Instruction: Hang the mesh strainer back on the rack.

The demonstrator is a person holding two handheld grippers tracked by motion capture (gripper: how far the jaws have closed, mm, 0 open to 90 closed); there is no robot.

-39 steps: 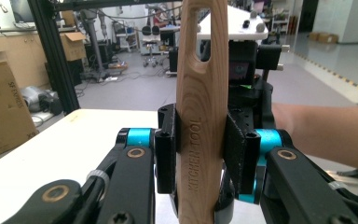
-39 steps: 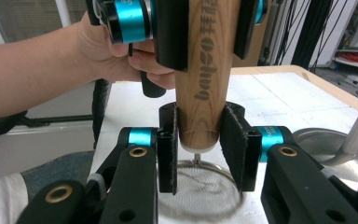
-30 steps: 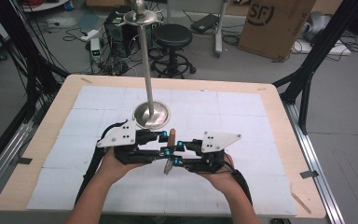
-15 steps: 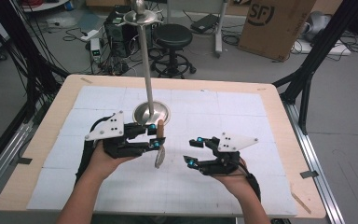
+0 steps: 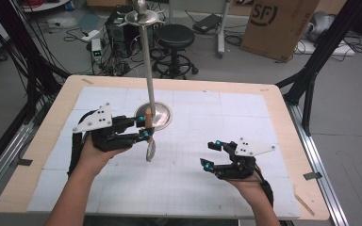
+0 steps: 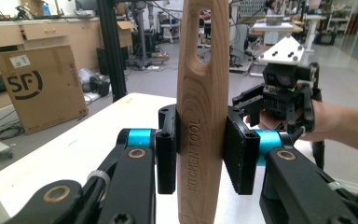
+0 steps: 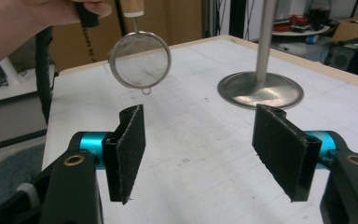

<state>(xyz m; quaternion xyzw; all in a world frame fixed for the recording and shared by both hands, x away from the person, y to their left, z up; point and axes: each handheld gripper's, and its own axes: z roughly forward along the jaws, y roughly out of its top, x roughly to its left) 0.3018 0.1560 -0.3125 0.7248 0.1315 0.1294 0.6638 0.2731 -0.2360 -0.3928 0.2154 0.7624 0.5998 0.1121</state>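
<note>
Now the strainer (image 5: 150,149) hangs from the left hand-held gripper (image 5: 141,128) above the bench (image 5: 283,117).

Its wooden handle (image 6: 202,112) is clamped upright between the pads, mesh bowl down, beside the metal stand (image 5: 153,116). The right hand-held gripper (image 5: 212,155), jaws just widened and empty, sits well apart. Likely the hand-over is done and hanging it remains; the stand's hooks are cut off.

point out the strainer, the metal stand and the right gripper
strainer (image 7: 140,59), right gripper view, on its mesh bowl
metal stand (image 5: 159,115), high view, on its round base
right gripper (image 5: 209,155), high view, midway between its fingertips
</note>
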